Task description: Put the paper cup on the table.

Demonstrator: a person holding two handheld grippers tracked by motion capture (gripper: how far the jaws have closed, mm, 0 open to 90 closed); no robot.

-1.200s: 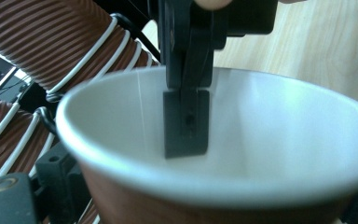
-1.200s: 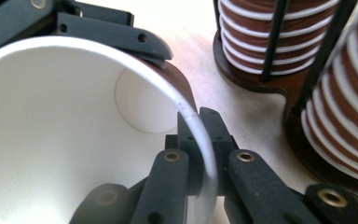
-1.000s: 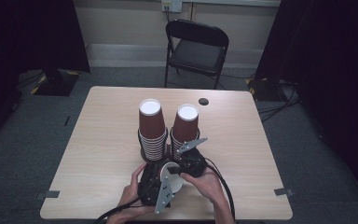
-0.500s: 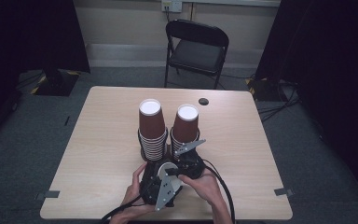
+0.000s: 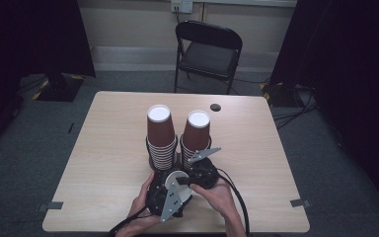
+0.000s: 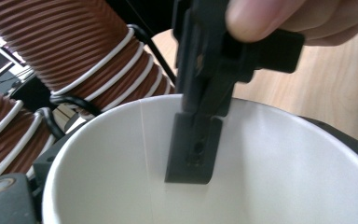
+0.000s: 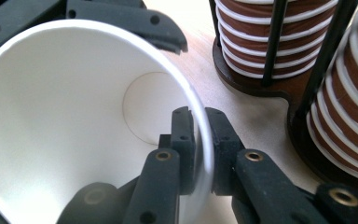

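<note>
Your right gripper pinched the wall of the single white-lined cup, one jaw inside the rim, one outside. Your left gripper cradled the same cup around its body; its jaws stood against the outer wall, pressed on it as far as could be judged. The cup sat near the desk's front edge, just before the two cup stacks in their rack. Likely faults: excess pinch would crease the rim; opposing pulls could tear the paper wall; a swing forward could topple the stacks.

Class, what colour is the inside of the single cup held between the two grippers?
White, shown best in the right gripper view, looking into the cup.
</note>
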